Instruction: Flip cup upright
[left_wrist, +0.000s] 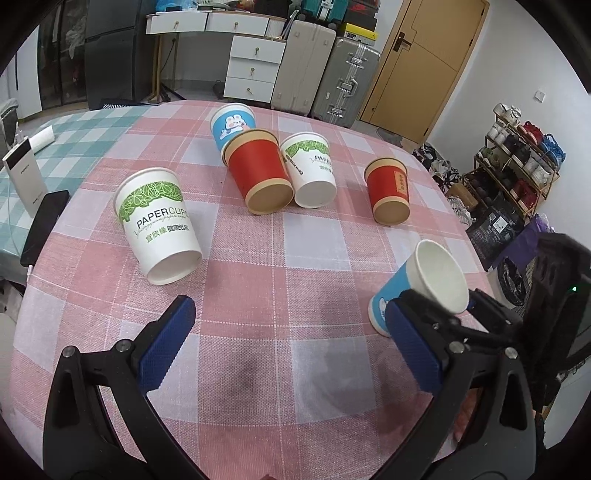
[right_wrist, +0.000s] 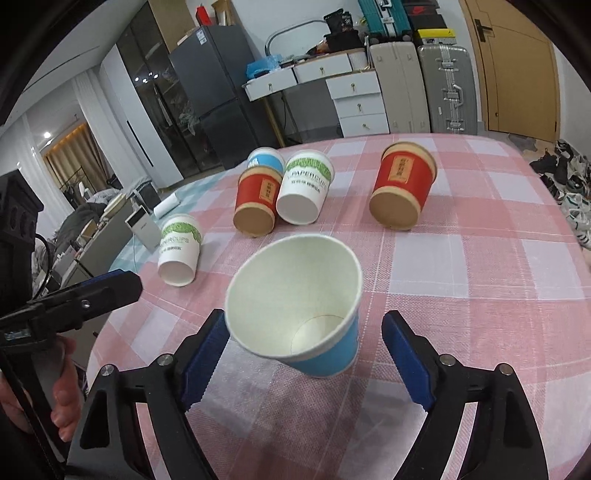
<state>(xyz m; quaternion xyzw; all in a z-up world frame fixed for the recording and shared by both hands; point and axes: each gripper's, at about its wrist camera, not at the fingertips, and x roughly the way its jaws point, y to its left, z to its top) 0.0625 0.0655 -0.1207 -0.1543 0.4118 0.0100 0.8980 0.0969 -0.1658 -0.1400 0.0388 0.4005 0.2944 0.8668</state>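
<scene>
table (left_wrist: 258, 266) with pink/white check cloth fills both views, largest thing in frame. left gripper (left_wrist: 291, 343) hangs low over bare cloth, blue pads spread wide, nothing between them. right gripper (right_wrist: 304, 354) also spread wide; the blue cup (right_wrist: 321, 354) sits between its fingers, mouth up and tipped toward the camera, white inside visible. left pad looks just beside or touching the rim, right pad clearly apart from the cup wall, so not pinching. from the left wrist view the same blue cup (left_wrist: 424, 291) stands tilted near the table's right edge, the right gripper's fingers either side of it.

other cups, all upside down, bases showing: white/green "papercups" cup (left_wrist: 159, 225) on the left; red cup (left_wrist: 258, 171) and second white/green cup (left_wrist: 310, 170) touching side by side mid-table; blue bunny cup (left_wrist: 232, 123) just behind the red one; smaller-looking red cup (left_wrist: 389, 192) alone on the right.
</scene>
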